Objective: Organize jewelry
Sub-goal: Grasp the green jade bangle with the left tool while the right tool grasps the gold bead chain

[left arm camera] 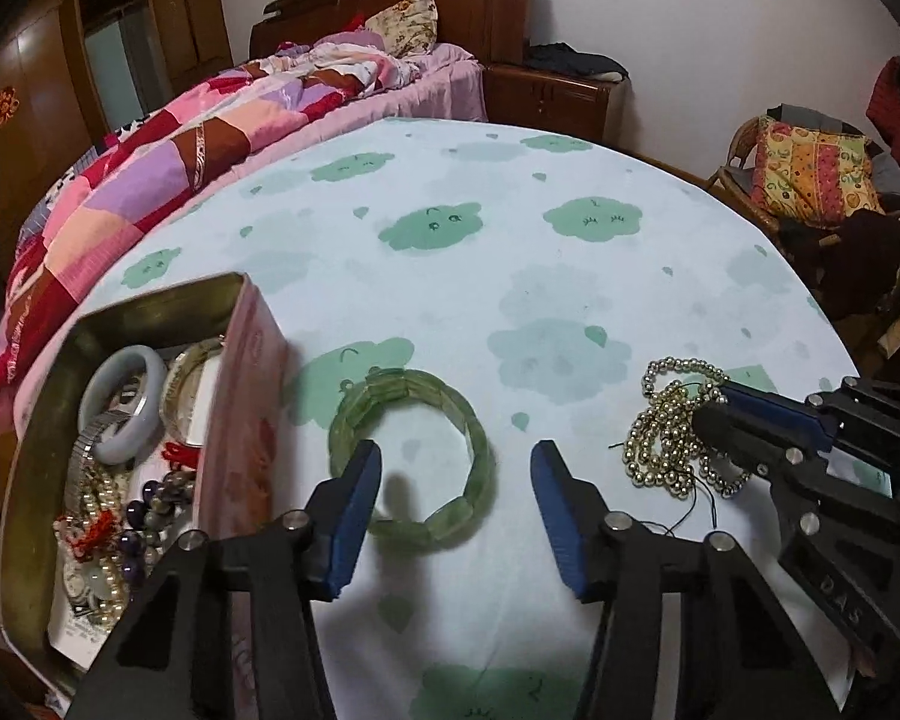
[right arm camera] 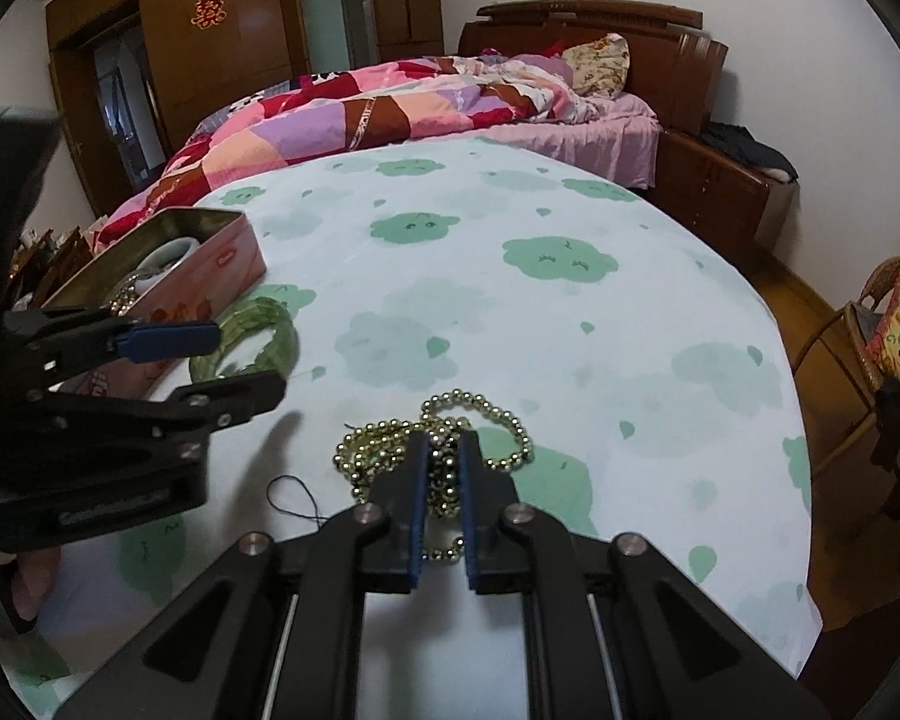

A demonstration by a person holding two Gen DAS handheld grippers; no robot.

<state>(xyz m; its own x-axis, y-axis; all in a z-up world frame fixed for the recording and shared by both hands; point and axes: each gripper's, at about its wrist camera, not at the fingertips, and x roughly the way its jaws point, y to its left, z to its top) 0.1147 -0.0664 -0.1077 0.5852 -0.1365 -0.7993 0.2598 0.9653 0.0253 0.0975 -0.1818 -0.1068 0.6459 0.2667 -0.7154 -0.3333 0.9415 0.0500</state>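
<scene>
A green stone bracelet [left arm camera: 414, 456] lies flat on the table cloth; my left gripper [left arm camera: 456, 468] is open just above it, fingers either side of its near part. It also shows in the right wrist view [right arm camera: 252, 336], next to the left gripper [right arm camera: 234, 360]. A heap of gold bead strands [right arm camera: 498, 426] lies on the cloth; my right gripper [right arm camera: 441, 450] is shut on the gold beads, fingers pressed down into the heap. The heap [left arm camera: 666, 438] and right gripper [left arm camera: 714, 408] show in the left wrist view too.
An open pink tin [left arm camera: 240, 420] at the left holds a pale bangle [left arm camera: 123, 402], pearls, dark beads and a watch; it also shows in the right wrist view [right arm camera: 222, 264]. The cloud-print cloth [left arm camera: 510, 252] covers the table. A bed [right arm camera: 420, 102] lies behind, a chair [left arm camera: 810, 180] right.
</scene>
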